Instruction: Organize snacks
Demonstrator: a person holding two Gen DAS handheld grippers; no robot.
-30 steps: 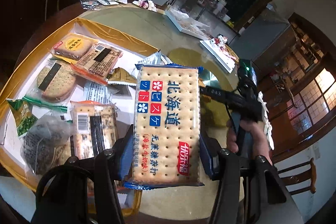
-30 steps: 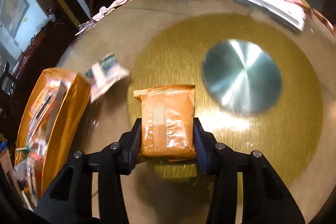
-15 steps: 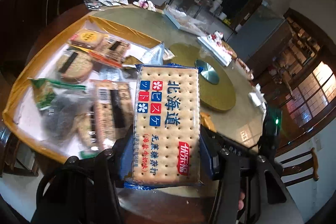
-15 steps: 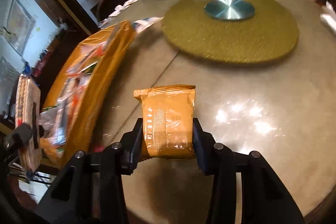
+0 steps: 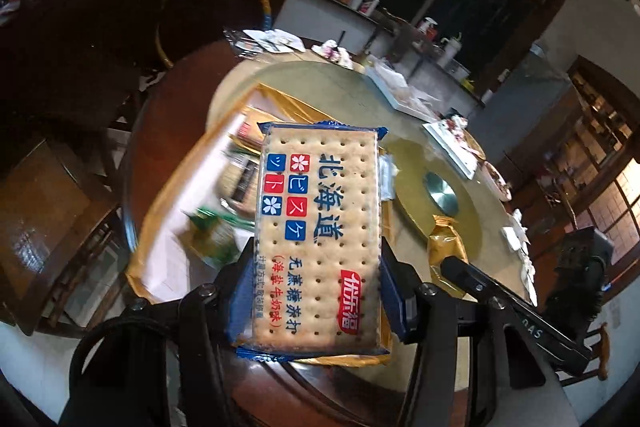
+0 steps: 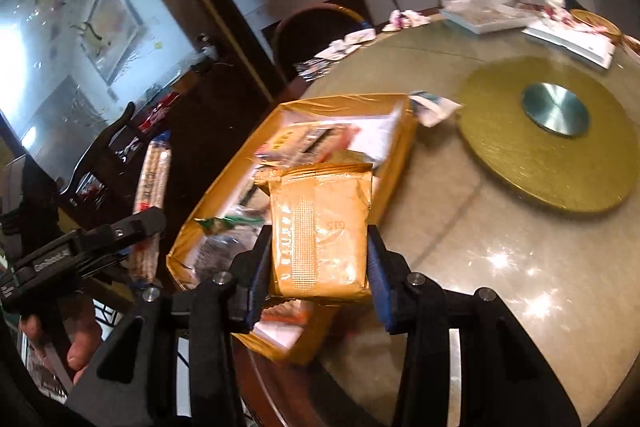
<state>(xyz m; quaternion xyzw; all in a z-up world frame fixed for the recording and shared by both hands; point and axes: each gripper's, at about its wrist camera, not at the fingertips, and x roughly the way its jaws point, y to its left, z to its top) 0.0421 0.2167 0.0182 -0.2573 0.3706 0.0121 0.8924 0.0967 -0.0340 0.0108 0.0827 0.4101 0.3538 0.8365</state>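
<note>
Holding one snack apiece, both grippers hang above the near edge of the round table (image 6: 500, 227), so the sorting looks to be well under way but unfinished. The left gripper (image 5: 316, 287) has its jaws pressed against the long sides of a blue-edged cracker pack (image 5: 318, 227), which stands upright and clear of everything below. The right gripper (image 6: 318, 263) is clamped on an orange foil packet (image 6: 320, 227), also lifted, hanging over the near corner of the gold tray (image 6: 400, 151).

That tray sits at the table's edge and already carries a number of wrapped snacks (image 6: 308, 143), among them a green-topped bag (image 5: 212, 227); motion blur makes them hard to tell apart or count. This suggests most of the gathering is done. What remains, as far as can be judged, is to set the two held packs down in the tray, where white bare patches of its floor show in the left wrist view. One small white wrapper (image 6: 434, 107) lies on the tabletop just beside the tray's far corner, next to the gold turntable (image 6: 540, 163), and may still need collecting. Other clutter at the far side of the table is too indistinct to judge.
</note>
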